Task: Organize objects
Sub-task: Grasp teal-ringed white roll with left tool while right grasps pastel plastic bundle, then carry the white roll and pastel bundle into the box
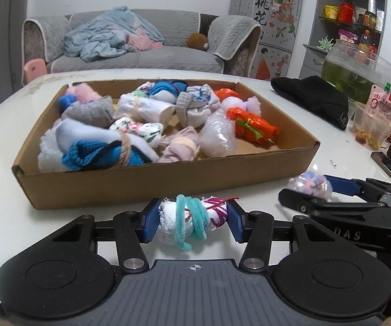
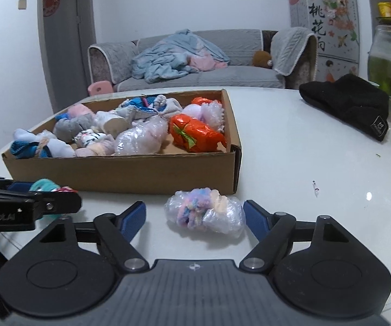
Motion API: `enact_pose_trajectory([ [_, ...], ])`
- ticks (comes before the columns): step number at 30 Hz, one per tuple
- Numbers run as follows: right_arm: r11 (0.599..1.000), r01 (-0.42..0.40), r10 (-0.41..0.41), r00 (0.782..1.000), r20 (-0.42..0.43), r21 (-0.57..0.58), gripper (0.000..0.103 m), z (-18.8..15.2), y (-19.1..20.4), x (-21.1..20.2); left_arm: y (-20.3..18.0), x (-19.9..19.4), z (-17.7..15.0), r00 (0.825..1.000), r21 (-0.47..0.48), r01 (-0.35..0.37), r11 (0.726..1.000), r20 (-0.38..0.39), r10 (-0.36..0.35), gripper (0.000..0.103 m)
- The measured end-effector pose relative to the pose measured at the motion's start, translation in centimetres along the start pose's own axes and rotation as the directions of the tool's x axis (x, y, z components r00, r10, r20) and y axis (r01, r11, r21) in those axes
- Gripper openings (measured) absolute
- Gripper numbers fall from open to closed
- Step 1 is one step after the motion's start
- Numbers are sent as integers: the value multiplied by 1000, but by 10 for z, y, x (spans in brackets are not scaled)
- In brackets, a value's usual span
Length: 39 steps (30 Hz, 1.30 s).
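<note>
A small white bundle wrapped with a teal pipe cleaner and a red string (image 1: 192, 222) is pinched between the blue pads of the left tool (image 1: 192, 224), just in front of the near wall of the shallow brown cardboard box (image 1: 168, 182). The bundle is seen low over the glossy white counter (image 1: 263, 125); whether it touches the surface cannot be told.

The right tool (image 2: 195, 218) is spread around a clear-plastic-wrapped bundle of pastel yarn (image 2: 205, 213), which lies on the counter near the box's front right corner. One pad appears to stand just at the bundle's right end, while a gap is left at the other side, so the bundle is not squeezed.

The box is filled with many more tied bundles of cloth and plastic, among them an orange plastic-wrapped bundle with a green tie (image 2: 195, 133) near its right wall. A black knitted hat (image 2: 350, 106) is laid farther back on the counter, well apart from the box.
</note>
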State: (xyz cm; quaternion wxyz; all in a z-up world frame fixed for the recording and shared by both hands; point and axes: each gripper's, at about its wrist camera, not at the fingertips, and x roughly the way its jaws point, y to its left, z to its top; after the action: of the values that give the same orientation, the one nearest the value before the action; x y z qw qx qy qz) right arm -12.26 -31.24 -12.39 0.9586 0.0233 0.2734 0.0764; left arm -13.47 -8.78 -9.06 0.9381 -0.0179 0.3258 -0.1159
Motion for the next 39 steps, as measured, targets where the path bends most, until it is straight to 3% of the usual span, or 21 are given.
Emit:
enact_pose_trajectory([
  [2, 1000, -1, 1, 1000, 3, -14, 57, 0, 1, 0, 2, 0, -1, 1000, 4, 5, 1000, 1, -5, 58],
  [3, 1000, -7, 7, 1000, 7, -12, 55, 0, 0, 0, 2, -1, -1, 1000, 7, 7, 1000, 2, -7, 58],
  [13, 998, -52, 53, 998, 29, -23, 53, 8, -14, -15, -1, -11, 4, 999, 40, 38, 998, 24, -39, 58],
  [21, 992, -93, 100, 992, 77, -80, 53, 44, -23, -29, -5, -30, 23, 997, 102, 53, 993, 54, -58, 58],
  [30, 948, -234, 265, 956, 126, -213, 53, 107, -20, -17, 17, -35, 84, 994, 181, 41, 983, 89, -58, 58],
  [36, 908, -322, 355, 931, 83, -270, 54, 142, -8, 17, 32, -17, 131, 996, 229, 47, 972, 65, -63, 58],
  [39, 873, -393, 419, 907, 33, -288, 54, 154, 2, 37, 40, -3, 145, 998, 252, 46, 967, 38, -57, 58],
])
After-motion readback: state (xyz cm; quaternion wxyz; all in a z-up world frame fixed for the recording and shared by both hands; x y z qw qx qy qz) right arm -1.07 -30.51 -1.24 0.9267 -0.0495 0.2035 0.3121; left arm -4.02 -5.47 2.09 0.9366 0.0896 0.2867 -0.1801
